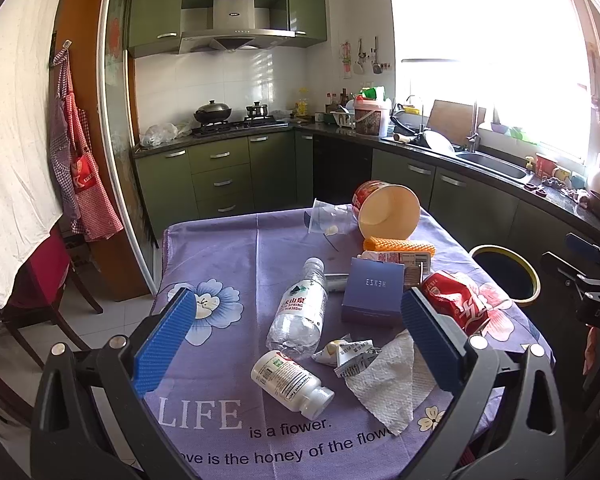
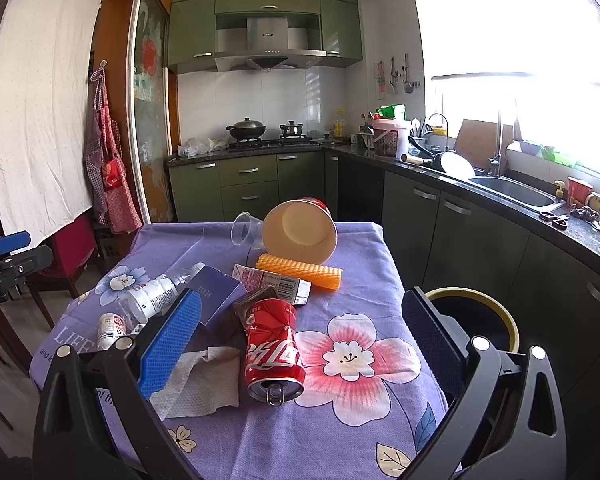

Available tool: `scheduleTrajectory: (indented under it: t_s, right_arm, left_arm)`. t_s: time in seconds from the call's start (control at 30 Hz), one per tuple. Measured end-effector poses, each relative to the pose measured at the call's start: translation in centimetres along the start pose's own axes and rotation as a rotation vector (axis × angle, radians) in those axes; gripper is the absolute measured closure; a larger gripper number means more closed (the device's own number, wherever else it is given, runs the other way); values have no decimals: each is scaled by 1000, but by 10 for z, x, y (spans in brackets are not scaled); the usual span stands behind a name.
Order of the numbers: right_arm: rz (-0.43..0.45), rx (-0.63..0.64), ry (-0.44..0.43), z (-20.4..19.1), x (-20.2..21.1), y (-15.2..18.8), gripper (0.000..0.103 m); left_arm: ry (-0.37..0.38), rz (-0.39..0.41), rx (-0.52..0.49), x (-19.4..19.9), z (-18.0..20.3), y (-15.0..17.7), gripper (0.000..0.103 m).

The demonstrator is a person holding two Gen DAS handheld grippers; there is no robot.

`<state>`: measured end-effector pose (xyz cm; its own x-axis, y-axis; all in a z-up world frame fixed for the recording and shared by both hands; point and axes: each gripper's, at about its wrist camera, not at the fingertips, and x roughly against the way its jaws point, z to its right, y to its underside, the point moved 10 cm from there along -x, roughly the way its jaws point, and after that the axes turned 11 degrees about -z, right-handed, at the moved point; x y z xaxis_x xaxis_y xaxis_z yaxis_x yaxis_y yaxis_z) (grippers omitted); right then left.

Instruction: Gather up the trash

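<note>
Trash lies on the purple flowered tablecloth (image 1: 220, 256). A crushed red cola can (image 2: 274, 344) lies on its side between my right gripper's (image 2: 300, 336) open, empty jaws. In the left wrist view my left gripper (image 1: 296, 332) is open and empty above a clear water bottle (image 1: 300, 312), a white pill bottle (image 1: 290, 384), a crumpled wrapper (image 1: 348, 354) and a paper towel (image 1: 388, 384). A purple box (image 1: 374, 292), the can (image 1: 460, 304), an orange foam net (image 1: 398, 246) and a tipped paper bowl (image 1: 388, 210) lie farther off.
A black bin with a yellow rim (image 2: 476, 320) stands on the floor right of the table, also in the left view (image 1: 506, 274). A clear plastic cup (image 2: 244, 230) and a small carton (image 2: 276, 280) lie near the bowl. Kitchen counters run behind and to the right.
</note>
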<state>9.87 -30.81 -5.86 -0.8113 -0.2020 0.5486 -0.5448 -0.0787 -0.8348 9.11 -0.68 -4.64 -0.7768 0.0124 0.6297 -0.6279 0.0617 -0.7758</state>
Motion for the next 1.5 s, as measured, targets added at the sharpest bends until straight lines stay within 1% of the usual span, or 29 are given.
scheduleTrajectory:
  t_s: [0.33, 0.43, 0.77, 1.2, 1.23, 1.43, 1.5]
  right_arm:
    - [-2, -1, -1, 0, 0, 0, 4]
    - [-5, -3, 3, 1, -7, 5, 4]
    - [-10, -5, 4, 1, -12, 8, 4]
    - [-10, -6, 2, 1, -13, 9, 4]
    - [-11, -6, 3, 1, -13, 8, 4]
    - [-12, -6, 1, 1, -13, 8, 4]
    - [-11, -6, 1, 1, -13, 8, 4]
  left_arm:
    - [4, -4, 0, -1, 1, 2, 6]
    - [6, -5, 1, -1, 1, 3, 6]
    - [9, -7, -1, -1, 0, 5, 6]
    - [10, -10, -5, -3, 0, 15, 6]
    - [8, -9, -5, -4, 3, 7, 6]
    - [8, -10, -7, -4, 3, 12, 6]
    - [8, -9, -5, -4, 3, 7, 6]
